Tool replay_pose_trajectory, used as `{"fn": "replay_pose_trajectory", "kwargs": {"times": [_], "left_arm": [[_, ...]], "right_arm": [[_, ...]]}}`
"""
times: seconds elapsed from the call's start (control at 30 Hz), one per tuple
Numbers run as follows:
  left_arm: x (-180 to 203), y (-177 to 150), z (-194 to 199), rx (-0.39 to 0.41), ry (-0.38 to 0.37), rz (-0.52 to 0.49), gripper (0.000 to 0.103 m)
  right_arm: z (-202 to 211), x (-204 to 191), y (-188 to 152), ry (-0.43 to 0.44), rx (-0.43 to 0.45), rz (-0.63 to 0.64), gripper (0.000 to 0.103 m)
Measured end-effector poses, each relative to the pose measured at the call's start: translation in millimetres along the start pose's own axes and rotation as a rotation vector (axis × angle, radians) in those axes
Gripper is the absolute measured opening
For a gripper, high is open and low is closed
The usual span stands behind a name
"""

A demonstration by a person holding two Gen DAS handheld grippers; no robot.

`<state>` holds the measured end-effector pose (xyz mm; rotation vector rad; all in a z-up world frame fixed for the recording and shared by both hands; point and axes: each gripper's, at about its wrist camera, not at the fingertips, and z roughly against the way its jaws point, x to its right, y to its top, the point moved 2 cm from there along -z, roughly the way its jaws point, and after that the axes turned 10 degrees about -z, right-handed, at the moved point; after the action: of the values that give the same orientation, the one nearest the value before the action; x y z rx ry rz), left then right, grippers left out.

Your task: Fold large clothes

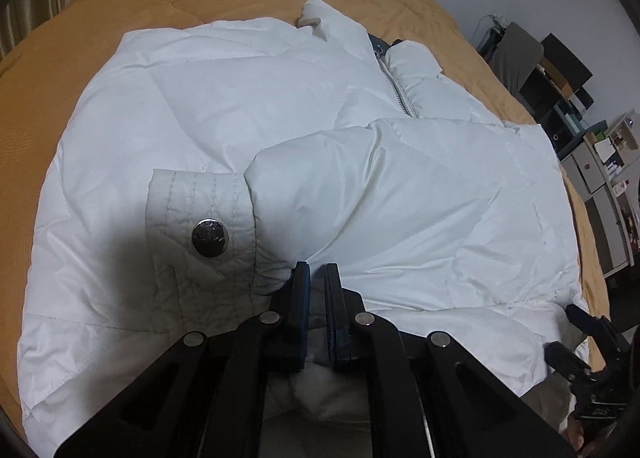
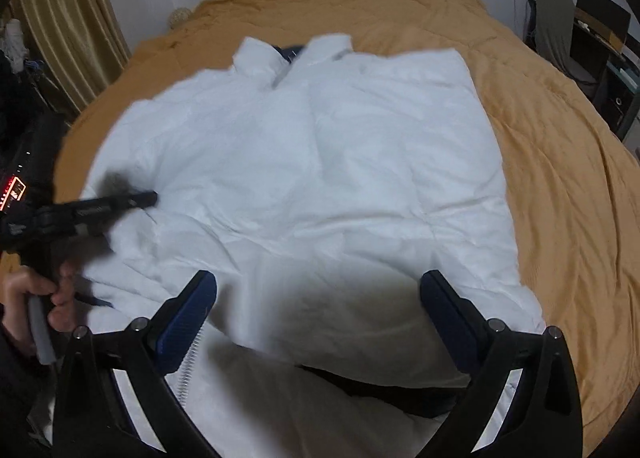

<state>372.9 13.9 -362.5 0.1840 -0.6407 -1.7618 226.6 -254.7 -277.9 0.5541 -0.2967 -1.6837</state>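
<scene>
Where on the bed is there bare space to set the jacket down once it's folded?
Bare orange bedspread lies right of the white jacket and beyond its collar toward the wall. The strip on the curtain side is narrower. The near edge is crowded: the left gripper is shut on the sleeve and the right gripper is open.

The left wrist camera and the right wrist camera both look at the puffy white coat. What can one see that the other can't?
Only the left wrist view shows the sleeve cuff with its shiny snap button, and the left gripper shut on white fabric. Only the right wrist view shows the right gripper open wide above the coat, and the hand holding the other tool. Both show the white coat, its zipper and the orange bedspread.
</scene>
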Motion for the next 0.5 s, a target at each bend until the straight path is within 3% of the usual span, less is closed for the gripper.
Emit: {"fn": "replay_pose_trajectory", "kwargs": {"times": [0.1,0.23,0.3,0.37,0.5], "left_arm": [[6,-1,1,0.003,0.013,-0.020,0.007],[5,0,-1,0.004,0.023,-0.016,0.007],[6,-1,0,0.005,0.029,-0.019,0.007],[8,0,-1,0.008,0.040,-0.034,0.007],[12,-5,2,0.021,0.056,-0.082,0.007]], "right_arm": [[-30,19,-7,-0.046,-0.058,-0.003,0.101],[-10,12,15,-0.044,-0.031,-0.007,0.096],[5,3,42,-0.042,0.050,0.018,0.096],[-5,-1,75,-0.068,0.063,0.011,0.096],[-69,13,137,-0.082,-0.026,-0.111,0.096]]}}
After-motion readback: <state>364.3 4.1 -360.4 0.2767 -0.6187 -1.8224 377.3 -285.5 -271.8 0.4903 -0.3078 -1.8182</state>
